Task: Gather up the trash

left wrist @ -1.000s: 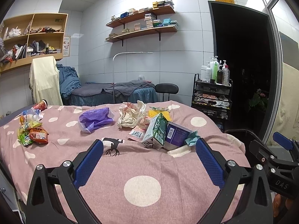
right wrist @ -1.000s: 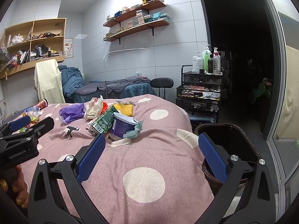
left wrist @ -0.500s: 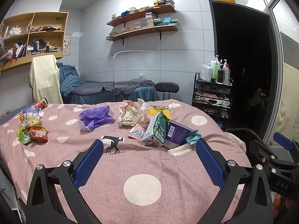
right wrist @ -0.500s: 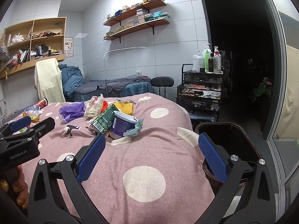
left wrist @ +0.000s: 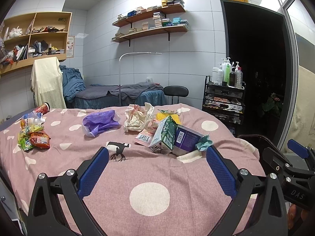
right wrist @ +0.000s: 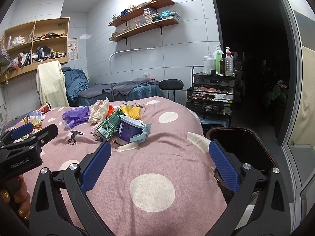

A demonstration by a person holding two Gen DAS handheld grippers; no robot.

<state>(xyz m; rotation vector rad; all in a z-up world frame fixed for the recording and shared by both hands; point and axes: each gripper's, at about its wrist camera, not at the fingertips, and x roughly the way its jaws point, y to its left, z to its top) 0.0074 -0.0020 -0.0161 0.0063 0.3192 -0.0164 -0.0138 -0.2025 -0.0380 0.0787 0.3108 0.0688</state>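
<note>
Trash lies on a pink polka-dot bed cover [left wrist: 149, 194]: a green carton [left wrist: 166, 132], a purple tub [left wrist: 187, 140] with a teal tissue, a crumpled cream bag [left wrist: 137, 117], a purple plastic bag [left wrist: 99, 121] and snack wrappers [left wrist: 34, 139] at the left. My left gripper [left wrist: 157, 169] is open and empty, short of the carton. My right gripper [right wrist: 160, 163] is open and empty, over the cover near the tub [right wrist: 130, 130]. A dark bin [right wrist: 242, 145] stands right of the bed.
A black trolley [right wrist: 212, 96] with bottles stands beyond the bin beside a dark doorway. A stool [right wrist: 171, 84] and a massage bed [right wrist: 126, 90] are behind. Bottles and a red cup [left wrist: 42, 108] lie at the far left edge.
Both grippers have barely shifted; the view has drifted slightly. Nothing was picked up or let go.
</note>
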